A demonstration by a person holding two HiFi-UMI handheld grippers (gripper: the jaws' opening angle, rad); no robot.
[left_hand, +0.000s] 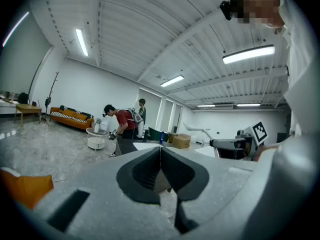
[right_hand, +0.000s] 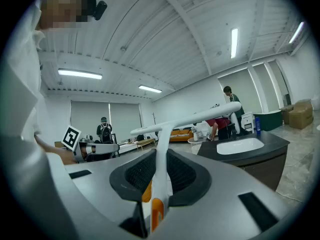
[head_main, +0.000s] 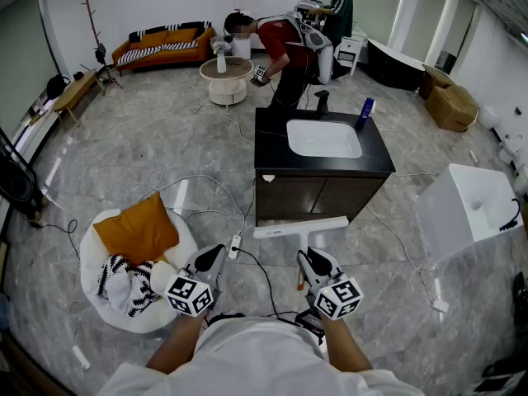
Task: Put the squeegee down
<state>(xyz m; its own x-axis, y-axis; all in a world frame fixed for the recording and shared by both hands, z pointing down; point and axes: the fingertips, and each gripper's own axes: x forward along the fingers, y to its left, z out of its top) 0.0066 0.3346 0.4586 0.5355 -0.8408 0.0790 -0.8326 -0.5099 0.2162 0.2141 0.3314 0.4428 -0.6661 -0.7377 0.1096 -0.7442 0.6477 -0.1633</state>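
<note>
My right gripper (head_main: 307,258) is shut on the white and orange handle of a squeegee (head_main: 300,228), whose white blade lies crosswise just in front of the black vanity cabinet (head_main: 322,192). In the right gripper view the squeegee (right_hand: 165,149) runs up between the jaws, its blade spread across at the top. My left gripper (head_main: 213,256) is held level to the left, jaws closed together with nothing between them; in the left gripper view its gripper (left_hand: 160,156) shows the tips meeting.
A black vanity top with a white sink (head_main: 323,138), a black tap and a blue bottle (head_main: 365,108) stands ahead. A white round seat with an orange cushion (head_main: 138,228) is at the left, a white box (head_main: 470,209) at the right. Cables cross the floor. Two people work at the back.
</note>
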